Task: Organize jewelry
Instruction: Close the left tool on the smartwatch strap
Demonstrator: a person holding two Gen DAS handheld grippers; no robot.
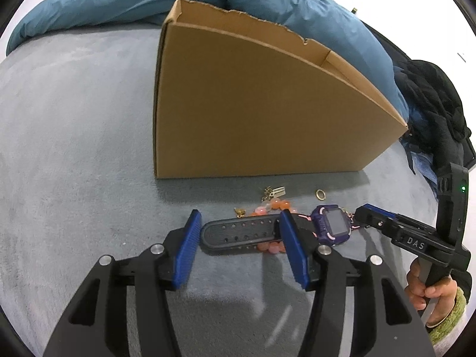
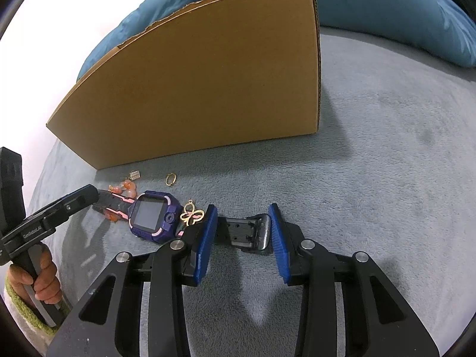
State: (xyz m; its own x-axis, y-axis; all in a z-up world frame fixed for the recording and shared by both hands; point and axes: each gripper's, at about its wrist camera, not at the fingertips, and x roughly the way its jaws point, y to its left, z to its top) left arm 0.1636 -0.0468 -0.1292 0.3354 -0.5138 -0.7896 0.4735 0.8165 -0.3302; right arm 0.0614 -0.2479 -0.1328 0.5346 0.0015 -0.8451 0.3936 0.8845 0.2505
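The box (image 1: 267, 113) hides its inside. A purple watch (image 2: 151, 218) lies flat on grey bedding (image 2: 386, 148), over orange beads (image 1: 272, 247). The left gripper (image 1: 238, 247) straddles 1 strap end, the right gripper (image 2: 244, 238) the buckle end; whether either grips, I cannot tell. Bedding right of the buckle lies free.

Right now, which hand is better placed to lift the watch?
Probably the right: its tongs straddle the watch's buckle end. The left tongs straddle the long strap over beads.

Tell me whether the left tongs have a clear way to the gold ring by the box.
Probably yes: the gold ring lies uncovered beyond the watch; the left tongs would pass over it.
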